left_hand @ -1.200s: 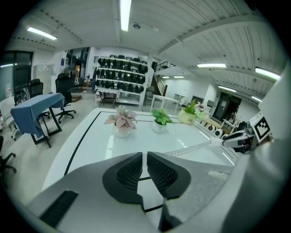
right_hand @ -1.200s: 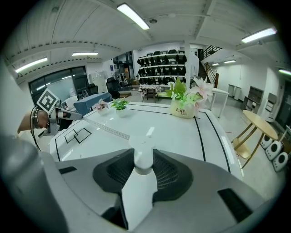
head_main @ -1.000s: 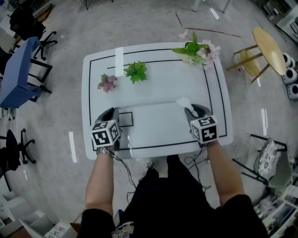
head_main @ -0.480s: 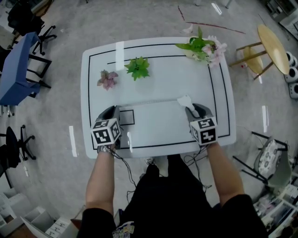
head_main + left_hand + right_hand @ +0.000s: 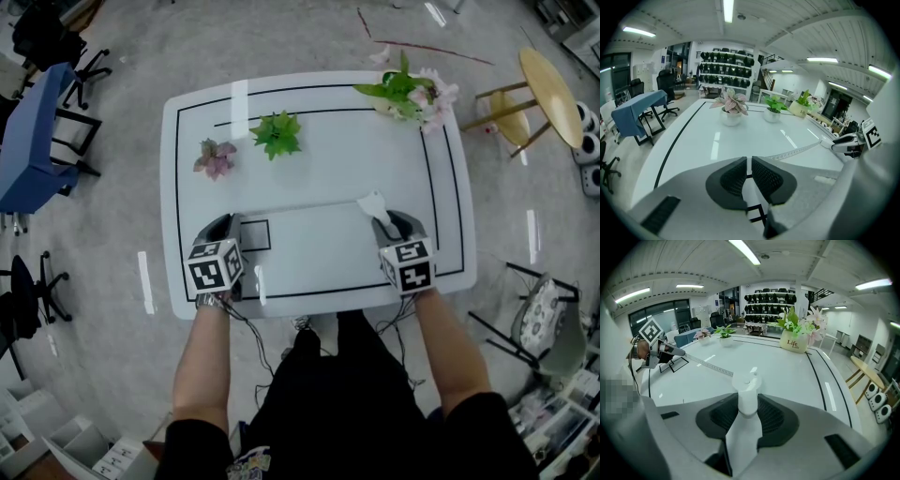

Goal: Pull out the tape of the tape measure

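Observation:
A white tape measure (image 5: 373, 204) sits in my right gripper (image 5: 382, 220), whose jaws are shut on its case (image 5: 746, 394). Its pale tape (image 5: 300, 203) is drawn out leftward over the white table (image 5: 319, 159) to my left gripper (image 5: 231, 225). In the left gripper view the jaws (image 5: 749, 163) stand almost together on the tape's end, and the tape (image 5: 797, 151) runs off right toward the other gripper (image 5: 848, 143). From the right gripper view the tape (image 5: 710, 365) leads away to the left gripper (image 5: 656, 350).
On the table's far half stand a small pink plant (image 5: 215, 159), a green plant (image 5: 277, 136) and a flower pot (image 5: 405, 94). A black outlined rectangle (image 5: 255, 235) is marked beside my left gripper. Off the table are a blue table (image 5: 33, 141) and a round wooden table (image 5: 544, 84).
Both grippers have sunk a little toward the tabletop. The tape stays stretched between them at about the same length.

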The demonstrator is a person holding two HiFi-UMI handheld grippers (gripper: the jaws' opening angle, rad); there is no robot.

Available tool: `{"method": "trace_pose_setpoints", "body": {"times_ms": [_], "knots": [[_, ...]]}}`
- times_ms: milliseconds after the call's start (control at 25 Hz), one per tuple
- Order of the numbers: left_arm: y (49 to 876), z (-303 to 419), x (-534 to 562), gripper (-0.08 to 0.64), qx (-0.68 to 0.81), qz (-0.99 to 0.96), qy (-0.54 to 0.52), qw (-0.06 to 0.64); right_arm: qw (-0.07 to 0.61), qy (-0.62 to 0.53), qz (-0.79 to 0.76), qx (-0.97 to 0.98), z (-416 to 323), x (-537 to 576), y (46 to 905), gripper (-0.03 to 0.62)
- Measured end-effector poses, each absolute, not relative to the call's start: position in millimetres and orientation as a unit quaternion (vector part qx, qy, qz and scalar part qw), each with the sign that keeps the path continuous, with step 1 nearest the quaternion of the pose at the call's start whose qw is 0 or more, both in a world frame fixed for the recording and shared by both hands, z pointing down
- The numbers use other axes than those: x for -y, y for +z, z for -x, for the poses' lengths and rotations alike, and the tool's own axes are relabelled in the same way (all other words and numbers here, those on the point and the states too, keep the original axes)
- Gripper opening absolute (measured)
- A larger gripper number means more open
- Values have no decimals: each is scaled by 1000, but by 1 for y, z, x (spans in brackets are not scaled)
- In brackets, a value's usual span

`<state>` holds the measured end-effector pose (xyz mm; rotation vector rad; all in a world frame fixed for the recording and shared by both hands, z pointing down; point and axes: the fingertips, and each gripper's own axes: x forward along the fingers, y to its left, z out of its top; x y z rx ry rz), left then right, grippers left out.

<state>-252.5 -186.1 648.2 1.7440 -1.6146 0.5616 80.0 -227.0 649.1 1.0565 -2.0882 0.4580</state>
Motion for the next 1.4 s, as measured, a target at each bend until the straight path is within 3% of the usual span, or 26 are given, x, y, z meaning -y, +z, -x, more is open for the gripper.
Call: {"method": "trace_pose_setpoints", "body": {"times_ms": [1400], "knots": [[650, 259, 181, 34, 635, -667, 216, 325, 378, 171, -411, 812, -78, 222, 654, 132]]}}
